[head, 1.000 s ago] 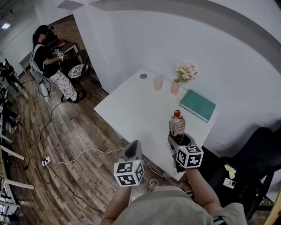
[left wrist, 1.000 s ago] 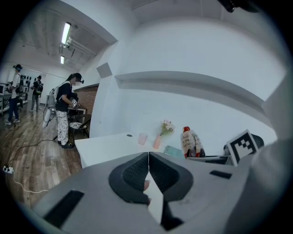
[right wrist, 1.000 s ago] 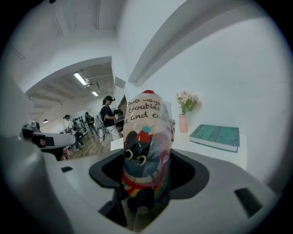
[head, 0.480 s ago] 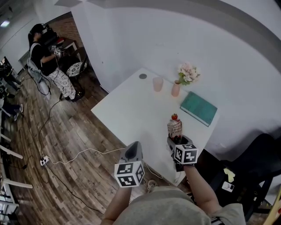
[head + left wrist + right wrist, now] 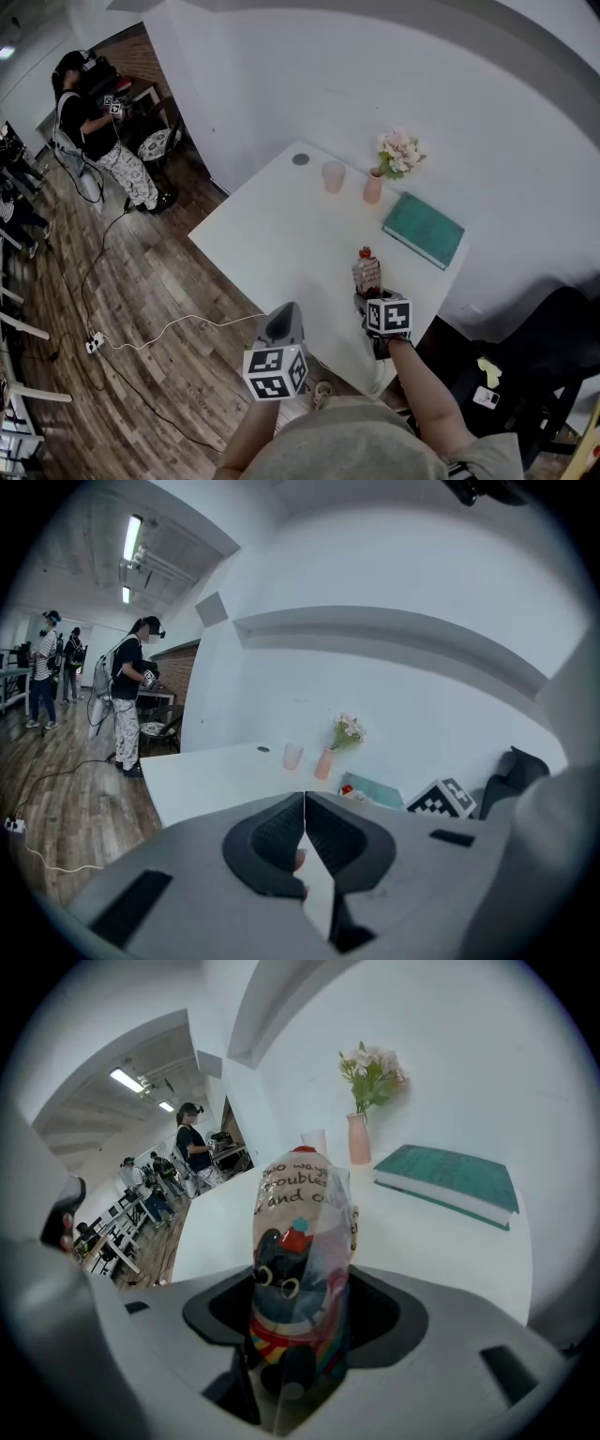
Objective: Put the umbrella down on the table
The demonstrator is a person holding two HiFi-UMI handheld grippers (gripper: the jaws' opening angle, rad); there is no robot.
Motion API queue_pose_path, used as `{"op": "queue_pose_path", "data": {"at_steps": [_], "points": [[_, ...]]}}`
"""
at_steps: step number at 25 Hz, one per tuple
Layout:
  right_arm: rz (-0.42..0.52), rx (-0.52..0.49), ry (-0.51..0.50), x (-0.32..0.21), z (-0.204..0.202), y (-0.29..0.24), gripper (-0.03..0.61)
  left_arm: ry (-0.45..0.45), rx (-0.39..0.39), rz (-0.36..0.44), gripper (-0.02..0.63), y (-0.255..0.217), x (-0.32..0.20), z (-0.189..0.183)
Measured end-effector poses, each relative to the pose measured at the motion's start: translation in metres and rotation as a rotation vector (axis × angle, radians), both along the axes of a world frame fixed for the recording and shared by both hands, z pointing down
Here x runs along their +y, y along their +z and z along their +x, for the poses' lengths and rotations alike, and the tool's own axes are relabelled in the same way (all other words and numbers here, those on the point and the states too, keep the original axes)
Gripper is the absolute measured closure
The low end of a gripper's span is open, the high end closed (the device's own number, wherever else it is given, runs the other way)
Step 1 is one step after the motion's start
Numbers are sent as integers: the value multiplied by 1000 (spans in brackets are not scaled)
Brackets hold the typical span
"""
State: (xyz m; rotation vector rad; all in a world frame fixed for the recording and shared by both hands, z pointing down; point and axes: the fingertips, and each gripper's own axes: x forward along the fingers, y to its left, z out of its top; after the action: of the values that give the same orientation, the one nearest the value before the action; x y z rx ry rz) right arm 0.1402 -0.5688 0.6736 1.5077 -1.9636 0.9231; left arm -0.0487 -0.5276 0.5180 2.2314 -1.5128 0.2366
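Right claw clamped round the folded umbrella, held upright over the desk near its front edge. Left claw closed, empty. Umbrella: light, stiff core, glossy printed surface, probably slippery. Best grip is low on body, as now.

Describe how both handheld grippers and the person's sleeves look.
Left gripper and right gripper: grey plastic bodies, black jaw pads, each carrying a white cube with black square markers. The person wears a grey top; forearms are uncovered.
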Motion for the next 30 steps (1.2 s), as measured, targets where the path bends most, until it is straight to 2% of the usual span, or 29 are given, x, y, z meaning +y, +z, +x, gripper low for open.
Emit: {"op": "queue_pose_path", "data": {"at_steps": [11,25,30], "points": [[-174,21,42,-13,10,41,307,8,4,0,606,-2,-14,7],[-184,35,47,-14,6,46,298,5,17,2,606,-3,-7,1],[-151,54,62,-10,5,38,293,-4,23,12,606,-9,3,-8]]}}
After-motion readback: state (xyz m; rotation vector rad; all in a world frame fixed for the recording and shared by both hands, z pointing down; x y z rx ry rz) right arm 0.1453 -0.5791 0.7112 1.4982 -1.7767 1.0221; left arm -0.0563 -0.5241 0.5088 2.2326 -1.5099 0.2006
